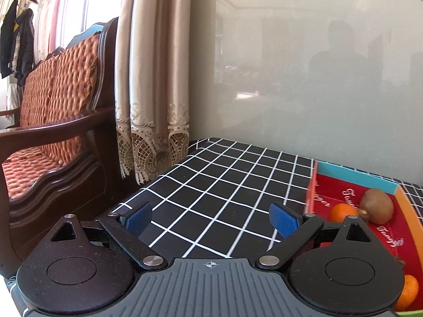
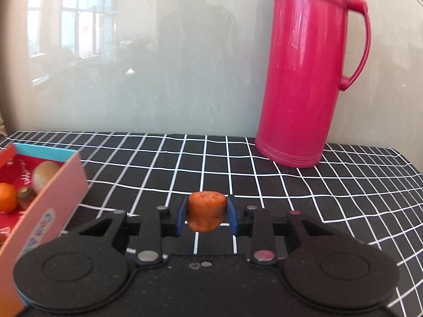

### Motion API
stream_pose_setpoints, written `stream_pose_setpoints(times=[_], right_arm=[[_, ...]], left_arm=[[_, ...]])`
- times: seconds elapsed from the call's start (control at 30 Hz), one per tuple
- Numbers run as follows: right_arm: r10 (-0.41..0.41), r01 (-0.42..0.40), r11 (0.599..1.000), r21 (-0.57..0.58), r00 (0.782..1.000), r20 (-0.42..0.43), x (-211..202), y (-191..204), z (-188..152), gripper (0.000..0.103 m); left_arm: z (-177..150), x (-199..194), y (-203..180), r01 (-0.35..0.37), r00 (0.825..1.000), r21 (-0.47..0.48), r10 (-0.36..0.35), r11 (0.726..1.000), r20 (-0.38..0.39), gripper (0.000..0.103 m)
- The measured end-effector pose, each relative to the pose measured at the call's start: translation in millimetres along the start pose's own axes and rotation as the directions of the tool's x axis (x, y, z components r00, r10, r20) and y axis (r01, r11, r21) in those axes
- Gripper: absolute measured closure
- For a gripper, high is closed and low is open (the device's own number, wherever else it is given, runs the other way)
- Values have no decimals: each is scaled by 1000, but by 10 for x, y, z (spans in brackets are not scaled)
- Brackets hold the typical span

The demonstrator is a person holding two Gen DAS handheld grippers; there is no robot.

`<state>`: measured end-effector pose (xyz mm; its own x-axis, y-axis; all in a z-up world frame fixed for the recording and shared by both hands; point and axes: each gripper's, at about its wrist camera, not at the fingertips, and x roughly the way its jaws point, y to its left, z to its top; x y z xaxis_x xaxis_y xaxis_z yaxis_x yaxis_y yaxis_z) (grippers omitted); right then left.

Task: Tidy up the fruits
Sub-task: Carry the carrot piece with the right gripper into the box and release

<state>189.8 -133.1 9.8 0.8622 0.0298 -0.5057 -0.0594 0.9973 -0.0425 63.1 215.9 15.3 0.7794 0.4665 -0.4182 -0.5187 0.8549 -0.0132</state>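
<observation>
My right gripper (image 2: 207, 215) is shut on a small orange fruit (image 2: 205, 212) and holds it above the black checked tablecloth (image 2: 238, 174). To its left stands an open box (image 2: 60, 185) with a red lining, holding a brown kiwi (image 2: 45, 173), an orange (image 2: 6, 196) and a small brown fruit (image 2: 25, 196). My left gripper (image 1: 211, 215) is open and empty over the tablecloth (image 1: 224, 179). The box (image 1: 354, 178) lies to its right with the kiwi (image 1: 376, 206) and two oranges (image 1: 342, 212) (image 1: 408, 292).
A tall pink thermos jug (image 2: 309, 74) stands at the back right against a glossy pale wall panel (image 2: 158, 66). Left of the table are a curtain (image 1: 153, 79) and a wooden bench with orange cushions (image 1: 53, 121).
</observation>
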Motion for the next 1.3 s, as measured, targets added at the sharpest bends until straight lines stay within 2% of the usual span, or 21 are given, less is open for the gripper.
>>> stream_pose_setpoints(times=[0.13,0.43,0.77,1.17,1.2,1.23,1.27,1.3], right_arm=[[34,-34,999,5,999,10,-252,58,-49,73],[144,-143,989,-48,989,24,-634,497,-164,73],[280,-270,952,-142,958,55,-914,1120,-215,73],[398,-387,907,-166,917,36,-948,1638,-263,72],[409,-397,900,-178,912,33,-951,1675,-268,70],[407,-395,898,-196,913,23,-947,1714,-277,61],[389,-375,904,-205,921,31,-940,1729,-291,41],[373,-356,913,-200,926,52,-963,1708,-300,31]], left_arm=[[-69,-196,3,13,1000,-10,-13,1000,10,8],[-220,-507,126,21,1000,-30,-20,999,15,8],[-295,-613,231,13,1000,-20,-13,1000,21,8],[-327,-592,186,21,1000,12,-21,1000,10,8],[-327,-602,168,26,1000,15,-26,1000,12,8],[-328,-612,150,29,999,17,-29,999,13,8],[-328,-621,135,35,999,17,-35,999,13,8],[-326,-629,120,41,999,16,-42,999,13,8]])
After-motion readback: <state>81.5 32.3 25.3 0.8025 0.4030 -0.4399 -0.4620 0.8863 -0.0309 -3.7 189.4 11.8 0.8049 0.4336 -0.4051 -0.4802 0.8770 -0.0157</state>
